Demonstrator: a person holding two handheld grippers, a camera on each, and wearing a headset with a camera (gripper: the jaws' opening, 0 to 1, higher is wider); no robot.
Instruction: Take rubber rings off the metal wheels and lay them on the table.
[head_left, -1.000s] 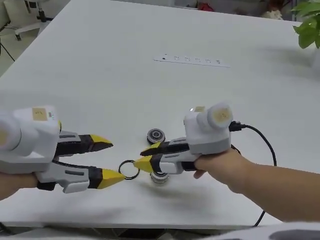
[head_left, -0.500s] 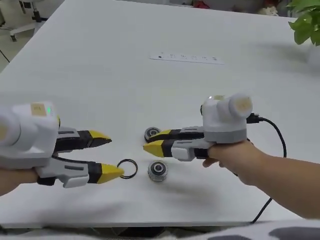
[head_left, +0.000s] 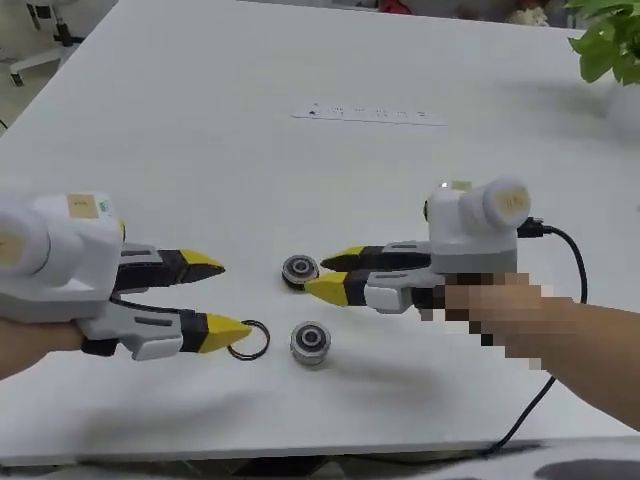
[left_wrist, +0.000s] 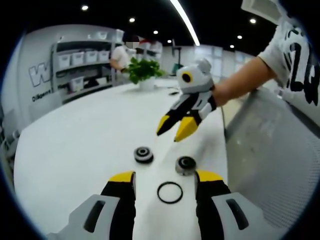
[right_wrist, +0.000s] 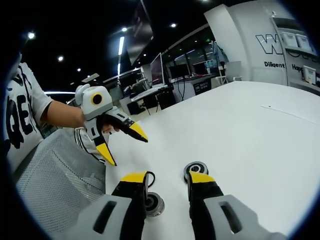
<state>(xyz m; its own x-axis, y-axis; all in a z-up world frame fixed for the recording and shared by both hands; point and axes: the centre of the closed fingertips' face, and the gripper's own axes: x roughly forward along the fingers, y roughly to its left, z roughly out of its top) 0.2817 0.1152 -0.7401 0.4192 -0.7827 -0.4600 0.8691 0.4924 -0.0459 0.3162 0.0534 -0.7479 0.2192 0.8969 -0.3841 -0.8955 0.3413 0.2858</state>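
Observation:
A loose black rubber ring (head_left: 248, 340) (left_wrist: 170, 192) lies flat on the white table (head_left: 200, 130), just past my left gripper's lower tip. Beside it stands a metal wheel (head_left: 311, 341) (left_wrist: 186, 165) (right_wrist: 154, 204). A second wheel (head_left: 300, 270) (left_wrist: 144, 154) (right_wrist: 196, 170), with a black band around it, sits a little farther back. My left gripper (head_left: 220, 298) (left_wrist: 166, 176) is open and holds nothing. The right gripper (head_left: 335, 272) (right_wrist: 167, 177) hovers open and bare over the two wheels, its tips close to the banded one.
A flat white strip with dark marks (head_left: 368, 115) lies farther back on the table. A green plant (head_left: 605, 40) stands at the far right corner. A black cable (head_left: 565, 262) trails from the right gripper over the table's near edge.
The right gripper has drawn back to the right and up from the ring and the near wheel. The ring stays on the table. The left gripper has barely moved.

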